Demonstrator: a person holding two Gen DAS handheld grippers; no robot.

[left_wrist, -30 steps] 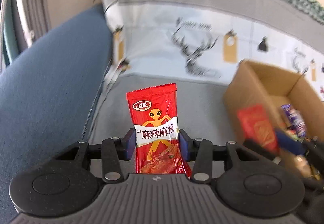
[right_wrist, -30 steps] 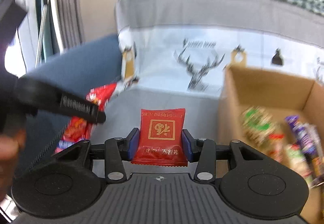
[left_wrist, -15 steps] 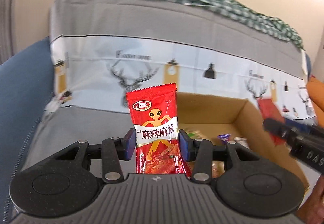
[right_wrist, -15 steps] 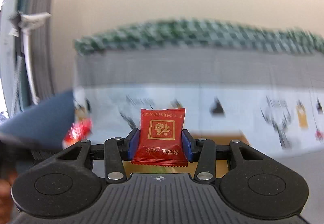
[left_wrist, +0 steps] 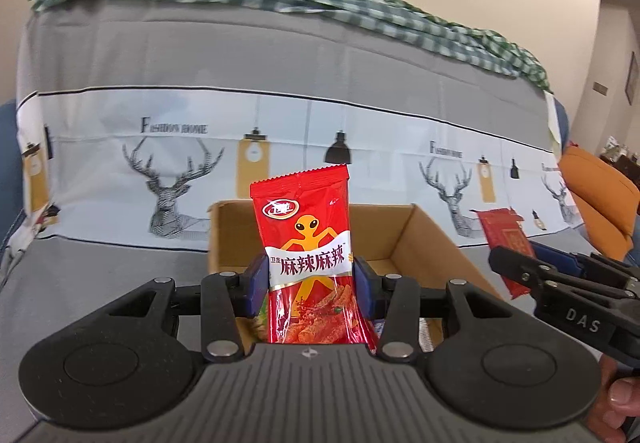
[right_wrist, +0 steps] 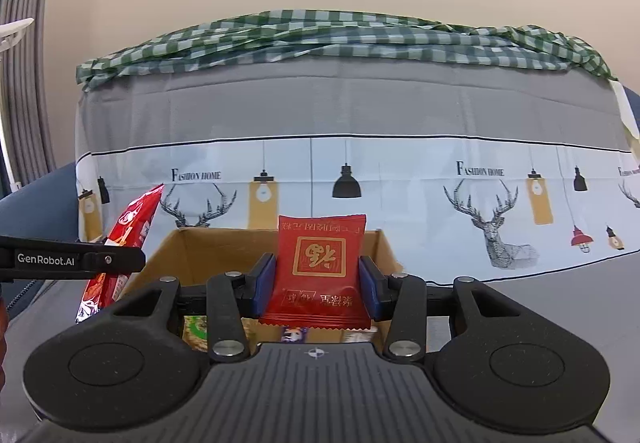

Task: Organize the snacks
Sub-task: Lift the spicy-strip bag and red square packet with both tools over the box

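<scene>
Above the cardboard box (left_wrist: 404, 239), both grippers' fingers (left_wrist: 256, 283) clamp red snack packets (left_wrist: 308, 263).

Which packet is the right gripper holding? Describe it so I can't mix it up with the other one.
Start at the open cardboard box in front of the deer-print sofa cover. Above it, the right gripper pinches a small squarish red packet with a gold square emblem. The left gripper's packet is taller, with an orange cartoon figure.

Tall red spicy-strip packet (left_wrist: 306, 263) upright; square red packet (right_wrist: 320, 271) upright, print inverted; open cardboard box (right_wrist: 180, 247) behind.
</scene>
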